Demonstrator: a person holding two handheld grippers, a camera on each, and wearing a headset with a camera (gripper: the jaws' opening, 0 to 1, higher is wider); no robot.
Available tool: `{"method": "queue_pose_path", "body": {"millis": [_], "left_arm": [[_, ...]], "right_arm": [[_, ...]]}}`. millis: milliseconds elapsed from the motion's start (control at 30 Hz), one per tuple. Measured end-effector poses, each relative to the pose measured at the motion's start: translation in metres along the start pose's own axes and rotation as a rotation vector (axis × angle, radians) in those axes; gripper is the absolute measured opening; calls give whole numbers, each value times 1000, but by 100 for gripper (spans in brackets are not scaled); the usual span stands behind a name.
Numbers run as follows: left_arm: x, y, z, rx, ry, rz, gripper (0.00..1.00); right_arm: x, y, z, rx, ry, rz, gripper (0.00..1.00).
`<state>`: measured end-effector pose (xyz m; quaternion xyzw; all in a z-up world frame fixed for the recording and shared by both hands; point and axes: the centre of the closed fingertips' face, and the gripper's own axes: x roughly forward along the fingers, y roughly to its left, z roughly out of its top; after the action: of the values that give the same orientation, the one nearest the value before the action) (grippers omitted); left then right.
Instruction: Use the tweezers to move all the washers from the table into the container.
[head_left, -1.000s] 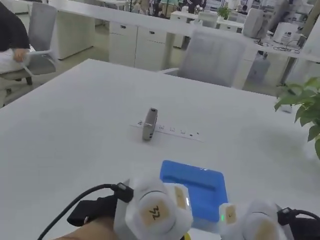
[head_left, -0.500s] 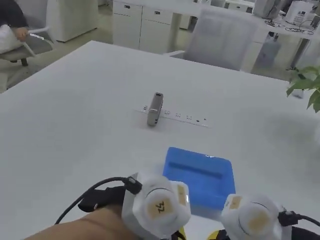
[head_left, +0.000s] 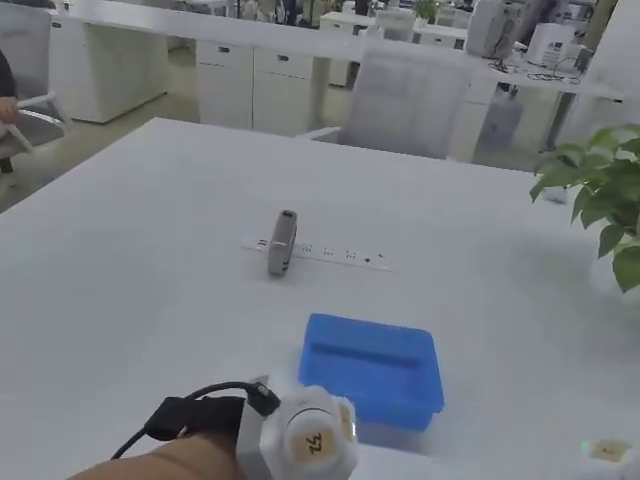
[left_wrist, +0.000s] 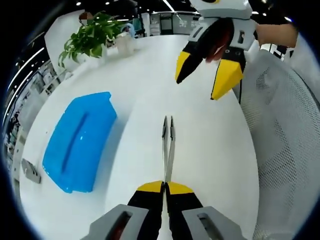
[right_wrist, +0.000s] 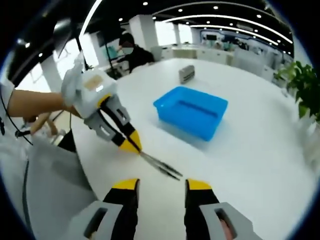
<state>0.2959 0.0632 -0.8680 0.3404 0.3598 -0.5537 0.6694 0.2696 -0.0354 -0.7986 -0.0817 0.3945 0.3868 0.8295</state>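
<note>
slim metal tweezers (left_wrist: 168, 150), rectangular blue plastic container (head_left: 372, 368)

Plenty of open white table (head_left: 130, 260) left of and behind the blue container (head_left: 370, 365), so that's the easy lane. The container sits near the left gripper (left_wrist: 164, 187), and past it a grey device (head_left: 283, 242) stands on a power strip (head_left: 330, 254). Plant (head_left: 600, 190) leaves hang over the right side. Tight spot: the tweezers (left_wrist: 168, 142) clamped in the left gripper point toward the right gripper (left_wrist: 200, 85), whose jaws are spread, with bare table between them. A mesh chair (left_wrist: 285, 150) crowds the near edge.
</note>
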Motion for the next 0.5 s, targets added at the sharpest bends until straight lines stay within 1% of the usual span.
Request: {"method": "queue_pose_path", "body": {"millis": [33, 67, 133, 167, 200, 233, 267, 300, 367, 400, 433, 467, 500], "left_arm": [[0, 0, 2, 8, -11, 5, 0], [-1, 1, 1, -7, -3, 12, 0], [-2, 2, -1, -10, 8, 35, 0], [-3, 4, -3, -21, 14, 45, 3], [-5, 5, -4, -50, 14, 58, 7], [-9, 5, -3, -108, -9, 73, 11], [-12, 7, -2, -156, -22, 88, 16], [-17, 8, -1, -185, -32, 92, 20], [-28, 16, 0, -248, -65, 155, 25], [-34, 18, 1, -305, -90, 178, 30], [-37, 18, 2, -326, -105, 182, 37], [-44, 18, 6, -377, -150, 203, 46], [-48, 19, 7, -403, -174, 218, 56]], "right_arm": [[-3, 1, -1, 4, -4, -2, 33], [-3, 2, -1, 5, -7, -3, 34], [-4, 3, 0, -6, -11, -3, 35], [-5, 3, 0, -14, -12, -9, 36], [-5, 3, 1, -19, -13, -11, 38], [-6, 3, 2, -22, -18, -13, 39], [-6, 2, 5, -21, -28, -17, 40], [-7, 2, 7, -17, -38, -18, 41], [-7, 0, 11, -8, -55, -20, 43], [-8, -1, 13, -8, -63, -25, 45], [-8, -2, 14, -7, -67, -28, 46], [-10, -4, 17, -3, -82, -41, 48], [-11, -5, 19, -1, -93, -48, 51]]}}
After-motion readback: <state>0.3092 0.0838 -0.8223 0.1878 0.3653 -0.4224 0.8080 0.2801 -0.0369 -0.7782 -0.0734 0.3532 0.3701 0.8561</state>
